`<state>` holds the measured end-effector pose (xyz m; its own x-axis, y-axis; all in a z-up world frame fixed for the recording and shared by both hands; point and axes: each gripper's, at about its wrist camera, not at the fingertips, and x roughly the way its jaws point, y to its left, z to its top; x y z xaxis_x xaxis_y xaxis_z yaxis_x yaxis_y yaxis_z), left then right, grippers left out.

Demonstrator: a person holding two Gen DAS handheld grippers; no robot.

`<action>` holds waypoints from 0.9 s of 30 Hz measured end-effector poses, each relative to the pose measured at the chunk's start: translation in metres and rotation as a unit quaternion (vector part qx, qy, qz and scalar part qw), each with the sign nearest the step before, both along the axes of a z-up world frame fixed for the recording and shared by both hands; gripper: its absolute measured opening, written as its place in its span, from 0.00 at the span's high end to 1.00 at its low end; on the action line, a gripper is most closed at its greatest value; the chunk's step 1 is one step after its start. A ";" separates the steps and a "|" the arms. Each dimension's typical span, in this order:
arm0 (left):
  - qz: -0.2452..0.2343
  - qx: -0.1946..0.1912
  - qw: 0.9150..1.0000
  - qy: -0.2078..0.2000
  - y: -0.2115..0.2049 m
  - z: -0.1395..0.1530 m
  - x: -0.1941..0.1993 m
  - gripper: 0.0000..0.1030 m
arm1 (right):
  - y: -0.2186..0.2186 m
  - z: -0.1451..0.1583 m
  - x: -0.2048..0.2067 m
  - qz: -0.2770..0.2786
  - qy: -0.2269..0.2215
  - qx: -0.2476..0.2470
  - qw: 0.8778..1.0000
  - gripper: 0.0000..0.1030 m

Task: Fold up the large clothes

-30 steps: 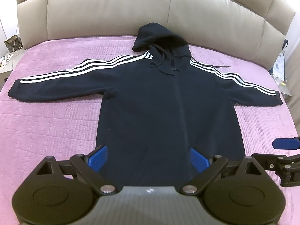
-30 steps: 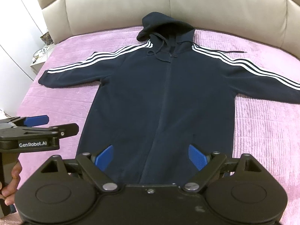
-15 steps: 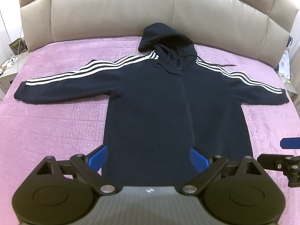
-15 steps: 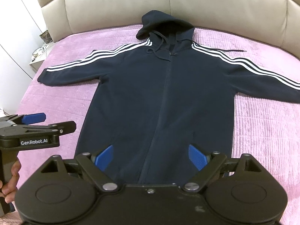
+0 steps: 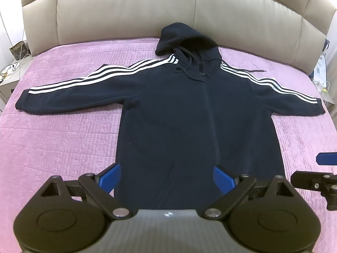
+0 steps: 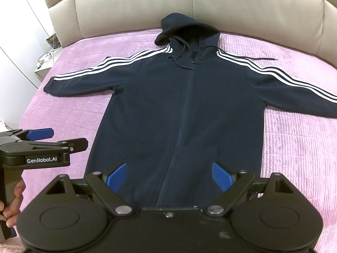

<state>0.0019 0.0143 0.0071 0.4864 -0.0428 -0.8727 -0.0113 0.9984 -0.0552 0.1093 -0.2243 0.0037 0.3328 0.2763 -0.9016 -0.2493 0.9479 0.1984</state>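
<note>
I see a dark navy hoodie lying flat on the bed, face up, on a pink quilted bedspread. Its hood points toward the beige padded headboard, and the hem is at my side, near the tongs. Both sleeves are spread out to the sides; the left sleeve and the right sleeve each carry three white stripes from the shoulder down to the cuff. The zipper is closed and runs down the middle of the body. The drawstrings lie loose on the chest, and one thin cord goes out on the bedspread behind the right shoulder.

My left tongs stand wide open above the hem, with the blue pads well apart; nothing is between them. The left pad is over the left lower edge of the hoodie. My right tongs are also wide open and hold nothing, over the lower part of the body on both sides of the zipper.

In the right wrist view I see the left tongs from the side, beside the left edge of the hoodie, and a hand around its handle. A small nightstand with some objects stands at the left of the bed.
</note>
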 end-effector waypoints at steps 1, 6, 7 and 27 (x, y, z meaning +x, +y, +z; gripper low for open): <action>0.001 0.000 1.000 0.000 0.000 0.000 0.000 0.07 | -0.001 0.000 0.000 0.000 0.000 0.001 1.000 0.00; 0.005 -0.002 1.000 -0.001 0.001 -0.001 -0.001 0.07 | -0.001 0.002 0.000 -0.001 -0.002 0.002 1.000 0.00; 0.005 -0.002 1.000 0.000 0.001 -0.001 -0.001 0.07 | -0.001 0.002 -0.001 -0.001 -0.002 0.002 1.000 0.00; 0.010 -0.005 1.000 0.001 0.008 -0.004 0.001 0.07 | 0.001 0.003 -0.003 0.002 -0.007 -0.004 1.000 0.00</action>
